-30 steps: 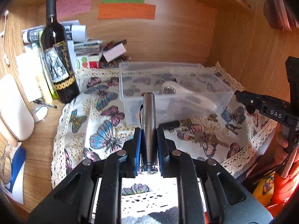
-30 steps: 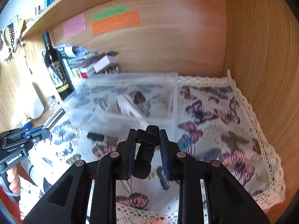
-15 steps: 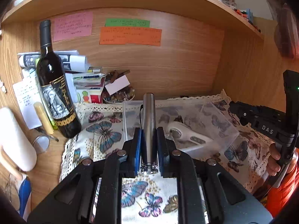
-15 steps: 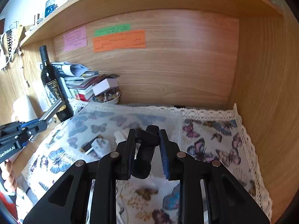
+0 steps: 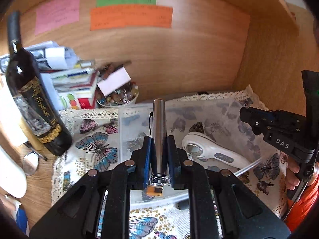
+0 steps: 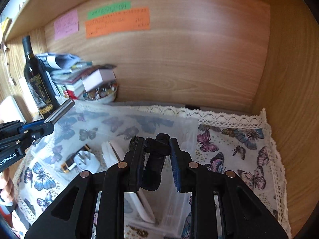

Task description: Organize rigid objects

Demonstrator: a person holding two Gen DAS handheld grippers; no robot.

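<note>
My left gripper (image 5: 159, 139) is shut on a silver metal cylinder (image 5: 159, 123) that sticks forward over the clear plastic bin (image 5: 127, 119). My right gripper (image 6: 156, 142) is shut on a black plastic part (image 6: 156, 157) and hangs above the same bin (image 6: 179, 127). In the bin lie a white handheld device (image 5: 215, 153), a small orange and black item (image 5: 154, 191) and a white plug (image 6: 85, 159). The right gripper also shows at the right edge of the left wrist view (image 5: 275, 127); the left one shows at the left of the right wrist view (image 6: 30, 131).
A dark wine bottle (image 5: 33, 107) stands at the left beside stacked papers and books (image 5: 69, 75) and a bowl of beads (image 5: 117, 97). The butterfly cloth (image 6: 239, 143) covers the shelf floor. Wooden walls close the back and right. A small black item (image 5: 182, 205) lies in front of the bin.
Both grippers have moved forward and lower over the bin, still holding their objects. The bin's contents now show closer below them.
</note>
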